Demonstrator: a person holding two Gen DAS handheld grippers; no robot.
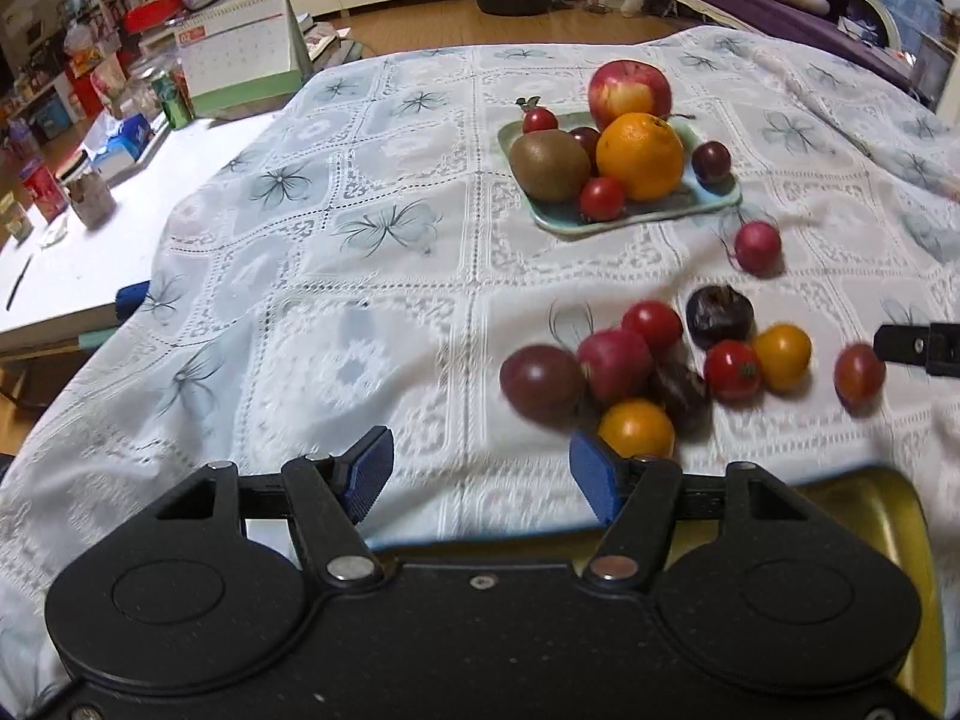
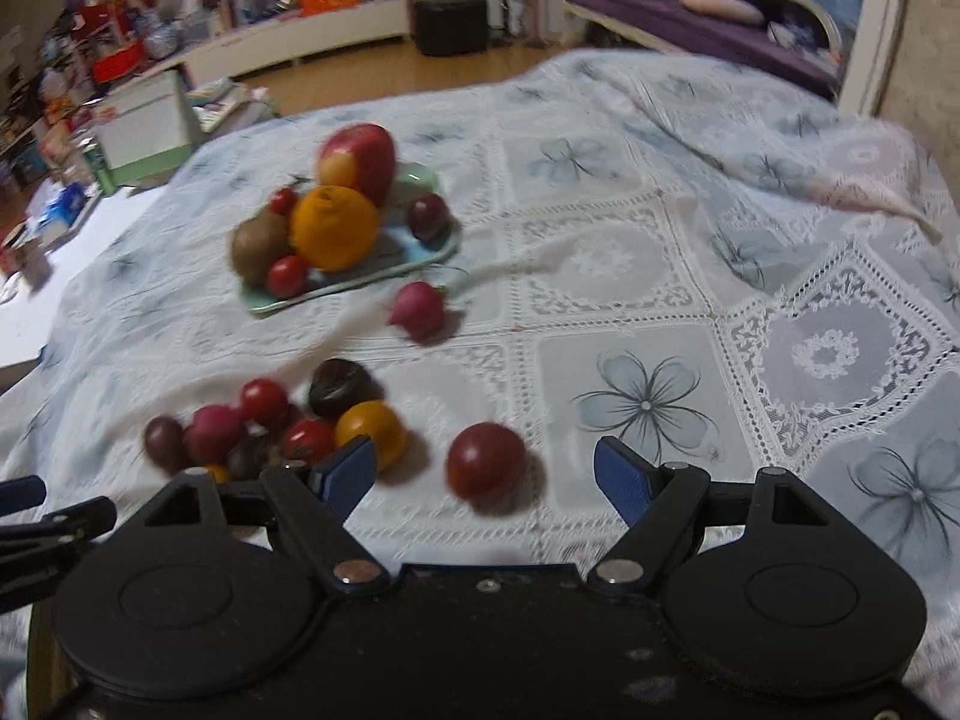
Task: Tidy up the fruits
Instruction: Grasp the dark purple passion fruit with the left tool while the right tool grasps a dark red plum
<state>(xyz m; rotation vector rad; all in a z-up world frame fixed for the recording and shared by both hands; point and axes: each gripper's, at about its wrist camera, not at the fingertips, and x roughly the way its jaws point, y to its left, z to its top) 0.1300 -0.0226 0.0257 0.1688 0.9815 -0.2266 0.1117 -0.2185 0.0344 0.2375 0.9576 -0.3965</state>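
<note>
Both grippers wide open, nothing held. Left gripper [image 1: 483, 474] hovers low over the lace tablecloth [image 1: 300, 276], blue pads spread; its right pad [image 1: 591, 471] sits just in front of an orange-yellow tomato [image 1: 636, 427] without clear contact. Right gripper [image 2: 486, 477] also spread, with a dark red tomato [image 2: 486, 468] lying on the cloth ahead between the fingers, touching neither pad; left pad [image 2: 348, 471] overlaps the yellow tomato [image 2: 371, 429] in view, contact unclear

Green tray [image 1: 708, 204] mid-table carries: apple [image 1: 629, 90] at the back, orange [image 1: 639, 155] in front of it, kiwi [image 1: 549, 165] to its left, 2 red cherry tomatoes [image 1: 602, 198] and 2 dark ones, 1 on the tray's right edge [image 1: 711, 161]

Loose on the cloth: a radish [image 1: 757, 246] just off the tray's near right corner; closer in, a tight cluster of small fruit – purple-red tomato [image 1: 540, 383], a second radish [image 1: 615, 363], red tomatoes, 2 dark wrinkled pieces (can't tell what) [image 1: 719, 315], yellow tomato [image 1: 782, 355]. The dark red tomato [image 1: 859, 375] sits apart on the right of the cluster, next to the right gripper's finger tip [image 1: 918, 345]

Gold metal tin [image 1: 864, 510] partly visible under the left gripper body. Motion blur in both views, worse on the right wrist
</note>
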